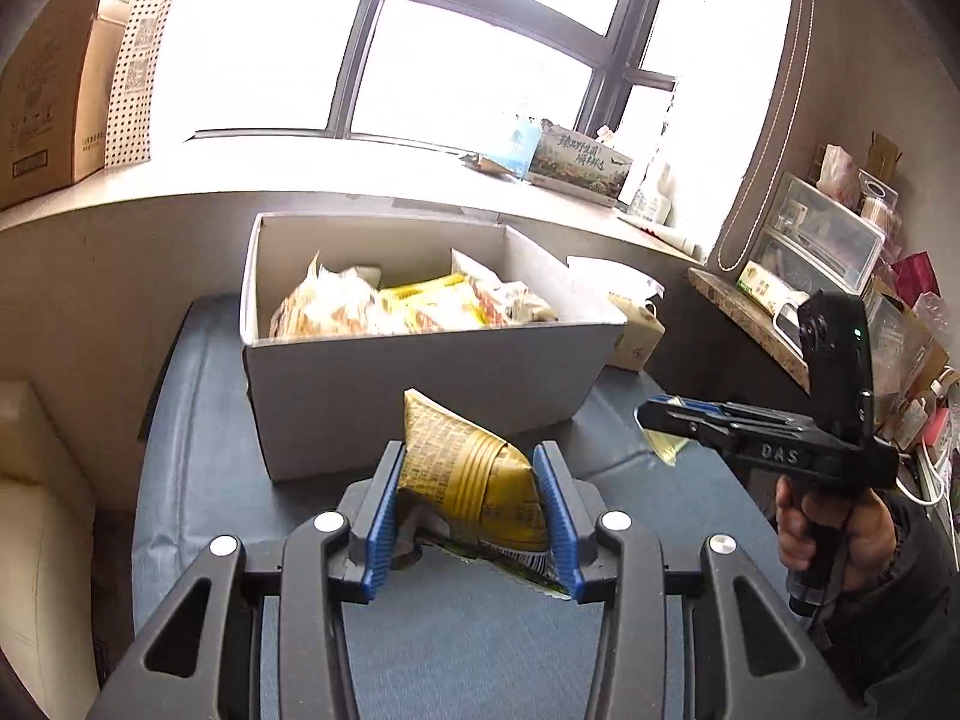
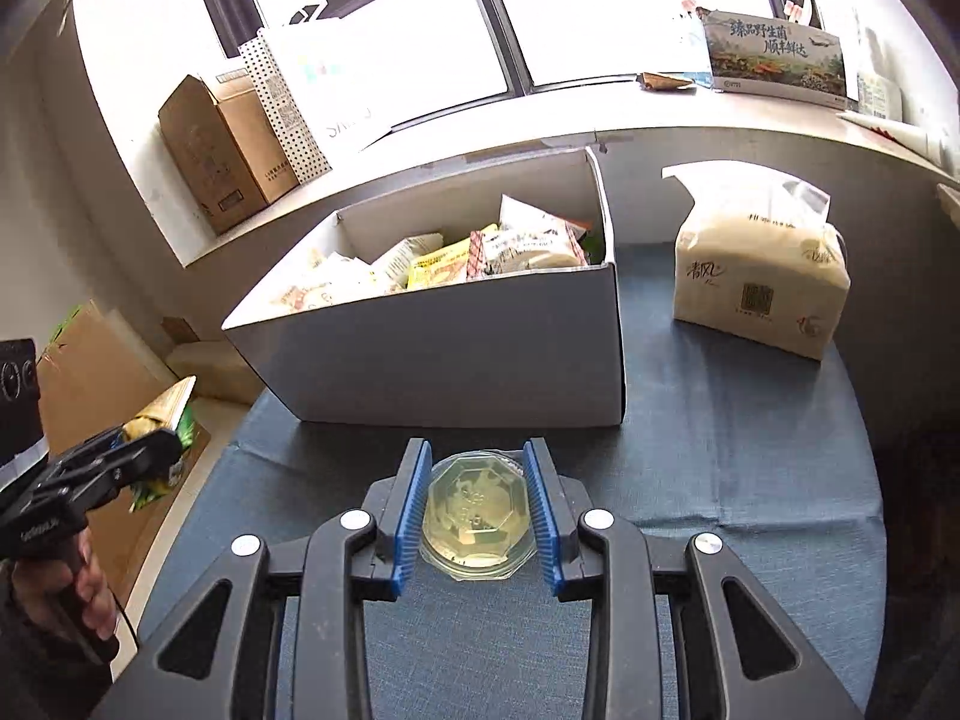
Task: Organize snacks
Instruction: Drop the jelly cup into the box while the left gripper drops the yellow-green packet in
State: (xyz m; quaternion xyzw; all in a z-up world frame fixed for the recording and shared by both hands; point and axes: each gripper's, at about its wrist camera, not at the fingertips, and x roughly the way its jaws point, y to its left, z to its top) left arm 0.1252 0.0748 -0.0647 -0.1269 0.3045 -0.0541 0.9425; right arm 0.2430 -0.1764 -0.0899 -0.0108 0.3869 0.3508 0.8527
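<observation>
My left gripper (image 1: 474, 462) is shut on a gold and yellow snack packet (image 1: 474, 480), held above the dark blue table mat (image 1: 456, 648) just in front of the white box (image 1: 420, 396). The box holds several snack packets (image 1: 420, 300). My right gripper (image 2: 478, 456) is shut on a small clear jelly cup (image 2: 478, 510) with a pale yellow filling, also just short of the white box (image 2: 456, 360). In the left wrist view the right gripper (image 1: 651, 414) shows at the right, a hand (image 1: 834, 534) on its handle. The left gripper (image 2: 153, 441) with its packet (image 2: 162, 414) shows at the left of the right wrist view.
A pack of tissues (image 2: 756, 276) stands on the mat right of the box. The window sill (image 1: 300, 168) behind carries cardboard boxes (image 2: 222, 150), a dotted bag (image 2: 282, 102) and a printed carton (image 2: 774, 57). Shelves with clutter (image 1: 828, 240) fill the right side.
</observation>
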